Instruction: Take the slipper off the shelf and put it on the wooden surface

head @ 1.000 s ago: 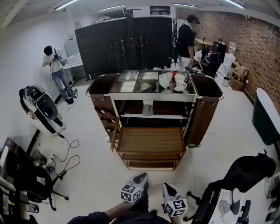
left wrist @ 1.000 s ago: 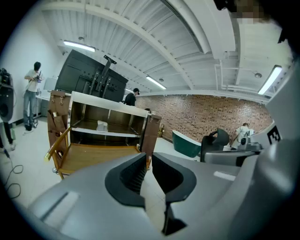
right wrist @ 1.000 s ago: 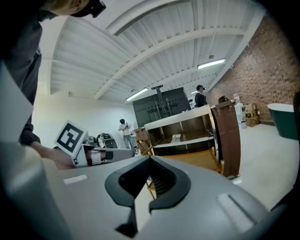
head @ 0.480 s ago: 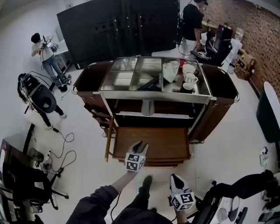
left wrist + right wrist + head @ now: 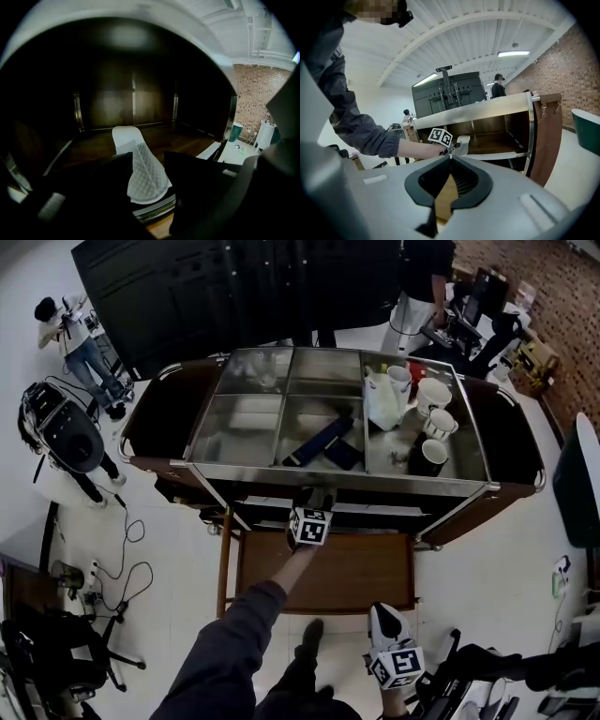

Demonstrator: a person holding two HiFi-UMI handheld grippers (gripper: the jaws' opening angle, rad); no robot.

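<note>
A white quilted slipper point(image 5: 141, 177) lies on the cart's dark middle shelf point(image 5: 93, 146), toe toward me. My left gripper point(image 5: 146, 164) reaches in at the shelf's front edge; its dark jaws stand either side of the slipper's toe and are opening, pads not pressing it. From above, the left gripper point(image 5: 315, 502) is tucked under the steel top. The right gripper view shows the left gripper point(image 5: 452, 146) beside the slipper point(image 5: 462, 140). The wooden surface point(image 5: 347, 570) lies below, nearer me. My right gripper point(image 5: 384, 615) hangs low by my legs, shut and holding nothing, jaw tips meeting point(image 5: 450, 158).
The cart's steel top point(image 5: 253, 418) holds recessed trays, dark blue items point(image 5: 319, 442), a white jug point(image 5: 382, 401) and mugs point(image 5: 433, 395). Brown side panels point(image 5: 514, 442) flank it. Black cabinets and people stand behind. An office chair point(image 5: 56, 423) and cables point(image 5: 122, 573) lie on the left.
My left arm stretched forward from beside my legs, over the wooden surface, to the shelf edge. My head moved closer over the cart. The right gripper stayed low.
</note>
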